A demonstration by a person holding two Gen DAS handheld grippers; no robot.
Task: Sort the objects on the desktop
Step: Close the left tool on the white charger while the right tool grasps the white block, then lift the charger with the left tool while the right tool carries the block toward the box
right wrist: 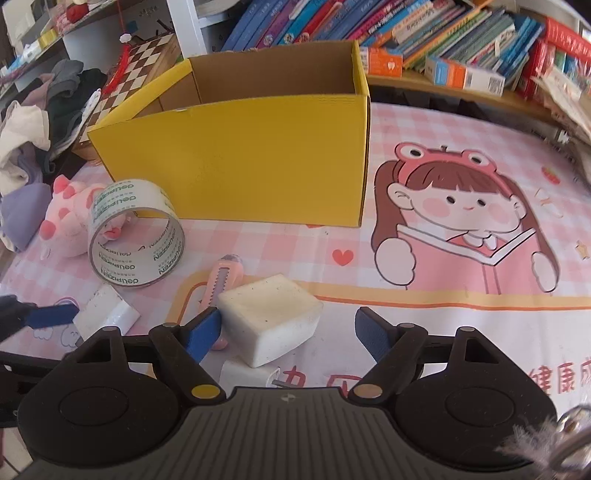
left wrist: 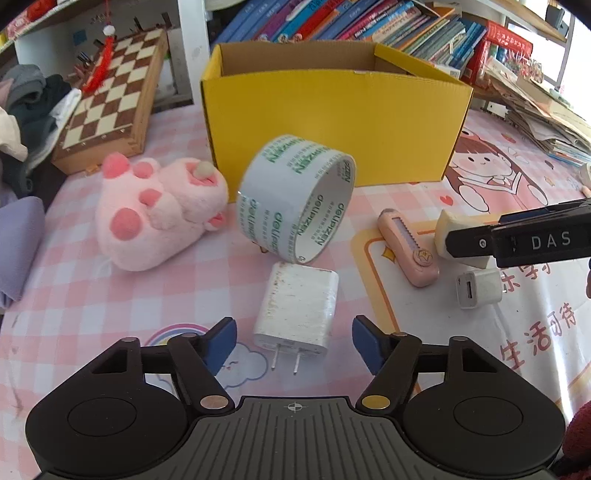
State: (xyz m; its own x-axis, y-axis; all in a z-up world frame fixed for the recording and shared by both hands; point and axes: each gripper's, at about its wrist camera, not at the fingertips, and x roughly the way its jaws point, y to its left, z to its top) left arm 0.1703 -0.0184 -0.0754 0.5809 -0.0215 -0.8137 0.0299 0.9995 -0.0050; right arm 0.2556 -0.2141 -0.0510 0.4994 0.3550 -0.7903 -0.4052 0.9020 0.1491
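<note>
An open yellow cardboard box [left wrist: 332,118] stands at the back of the table; it also shows in the right wrist view [right wrist: 240,162]. In front of it lie a tape roll [left wrist: 295,199], a pink plush toy [left wrist: 159,210], a large white charger [left wrist: 297,310], a pink utility knife [left wrist: 408,251], a small white charger [left wrist: 478,288] and a white eraser block [right wrist: 269,317]. My left gripper [left wrist: 294,341] is open, its fingers either side of the large charger's pronged end. My right gripper [right wrist: 288,334] is open, just in front of the eraser block.
A wooden chessboard [left wrist: 110,99] leans at the back left beside a heap of clothes [left wrist: 22,122]. Shelves of books [right wrist: 406,33] run behind the box. The table has a pink cartoon cloth [right wrist: 461,221]. The right gripper shows at the right in the left wrist view [left wrist: 535,243].
</note>
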